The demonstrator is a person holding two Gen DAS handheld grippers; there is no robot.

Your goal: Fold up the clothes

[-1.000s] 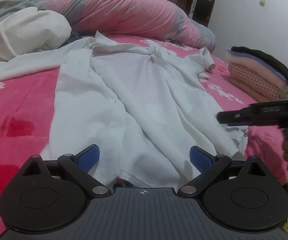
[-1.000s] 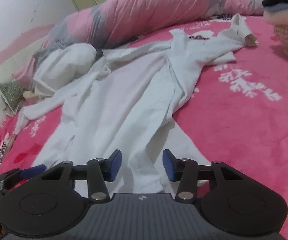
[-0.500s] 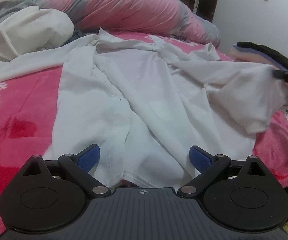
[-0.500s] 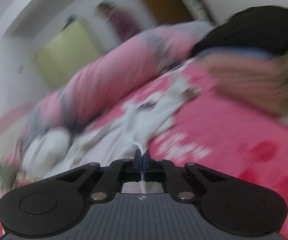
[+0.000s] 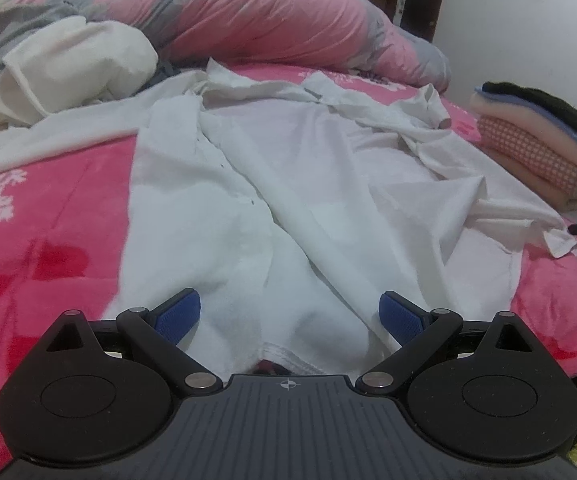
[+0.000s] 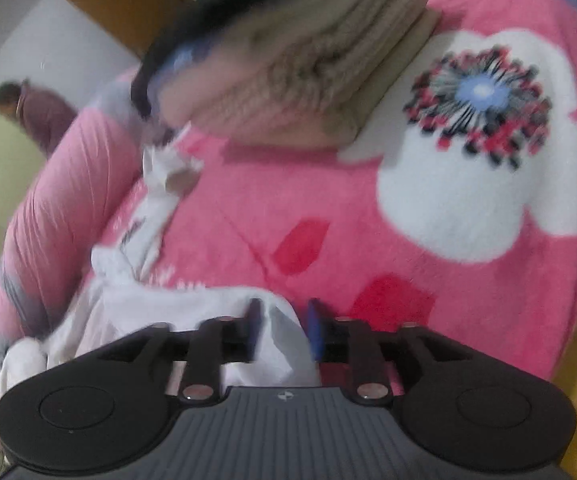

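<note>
L gripper (image 5: 290, 314) open over white garment (image 5: 328, 184) hem; R gripper (image 6: 282, 330) prob. apart, cloth between.

Rolled pink-grey quilt (image 5: 272, 20) along far bed edge. Pink floral blanket (image 5: 48, 208) covers bed. Person in maroon top (image 6: 42, 114) stands beyond, blurred.

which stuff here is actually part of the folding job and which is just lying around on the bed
Part of the job:
- white shirt, spread out on the pink blanket
- left tool, open, above the shirt's hem
- right tool, white cloth between its fingers

Just lying about:
- stack of folded clothes at the bed's right edge
- rolled pink and grey duvet
- crumpled cream garment
</note>
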